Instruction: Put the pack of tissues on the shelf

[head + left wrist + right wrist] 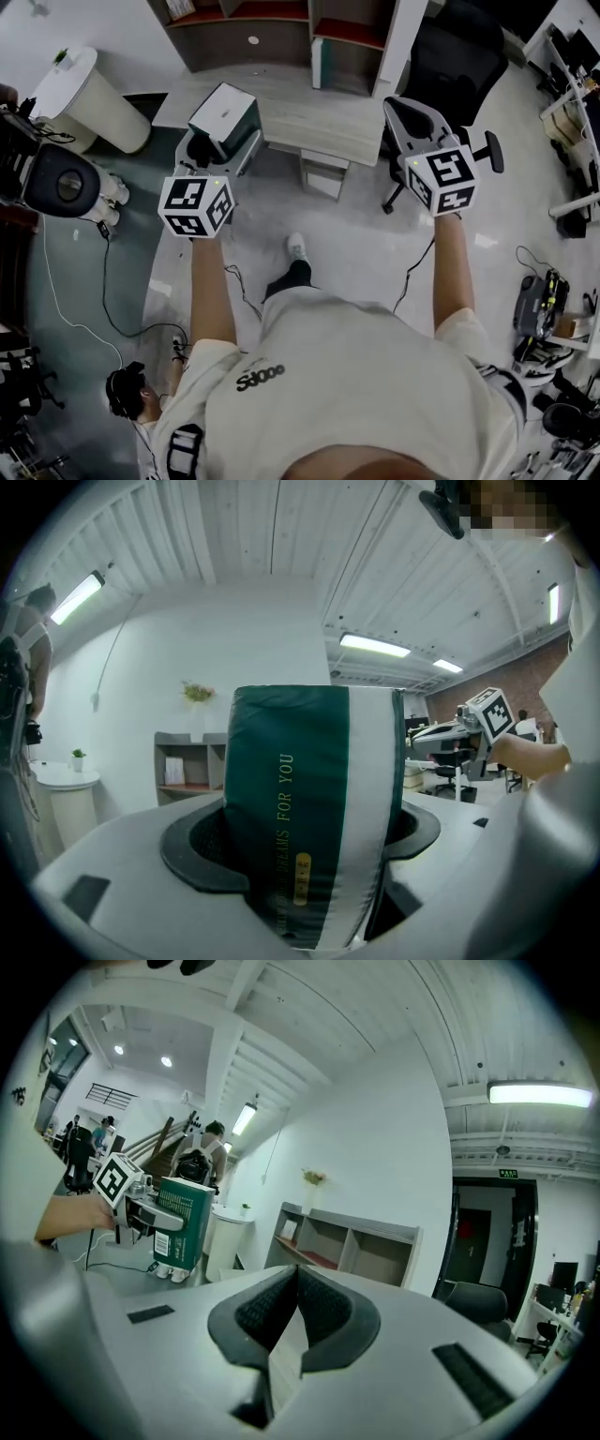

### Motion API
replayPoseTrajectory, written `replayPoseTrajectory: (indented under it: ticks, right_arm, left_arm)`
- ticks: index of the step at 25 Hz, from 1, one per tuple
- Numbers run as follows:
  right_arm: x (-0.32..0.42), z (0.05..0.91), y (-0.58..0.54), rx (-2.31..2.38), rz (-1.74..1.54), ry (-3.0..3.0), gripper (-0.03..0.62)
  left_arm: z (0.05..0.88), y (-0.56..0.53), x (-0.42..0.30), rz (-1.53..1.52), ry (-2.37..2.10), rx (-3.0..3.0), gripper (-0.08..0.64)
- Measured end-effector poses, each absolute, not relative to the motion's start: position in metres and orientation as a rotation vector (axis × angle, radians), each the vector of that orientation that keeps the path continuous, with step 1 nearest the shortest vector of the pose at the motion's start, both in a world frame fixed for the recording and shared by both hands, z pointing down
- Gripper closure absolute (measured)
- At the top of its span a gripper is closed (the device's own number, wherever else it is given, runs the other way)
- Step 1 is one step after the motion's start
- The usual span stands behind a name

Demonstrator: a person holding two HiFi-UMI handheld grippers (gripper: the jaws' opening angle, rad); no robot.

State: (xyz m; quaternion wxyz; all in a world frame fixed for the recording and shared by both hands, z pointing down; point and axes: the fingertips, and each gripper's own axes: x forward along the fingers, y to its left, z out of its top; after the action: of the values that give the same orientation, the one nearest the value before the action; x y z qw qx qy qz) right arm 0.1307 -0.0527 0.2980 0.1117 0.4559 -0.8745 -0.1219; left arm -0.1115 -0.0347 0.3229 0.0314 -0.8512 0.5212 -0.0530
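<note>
The pack of tissues (309, 808) is dark green with a white band and gold lettering. My left gripper (305, 841) is shut on it and holds it upright; in the head view the pack (225, 114) sticks out ahead of the left gripper (216, 150). The grey shelf (281, 28) with red-brown boards stands ahead against the wall, also seen as the shelf (186, 761) and the shelf (347, 1241). My right gripper (289, 1312) is shut on nothing, held up at the right (411, 114). From it the left gripper's pack (183, 1222) shows at the left.
A low pale wooden desk (314, 122) stands between me and the shelf. A white round pedestal (89, 98) is at the left, a black office chair (459, 66) at the right. Cables (103, 300) trail on the floor; another person (127, 394) is at the lower left.
</note>
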Motion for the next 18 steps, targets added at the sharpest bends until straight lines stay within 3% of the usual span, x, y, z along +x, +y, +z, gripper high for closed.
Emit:
replayPoseTrajectory:
  ticks: [18]
  right_arm:
    - [0.064,0.294,-0.268,1.496,-0.285,-2.468,0.588]
  left_arm:
    - [0.320,-0.271,-0.179,-0.166,1.510,-2.728,0.158]
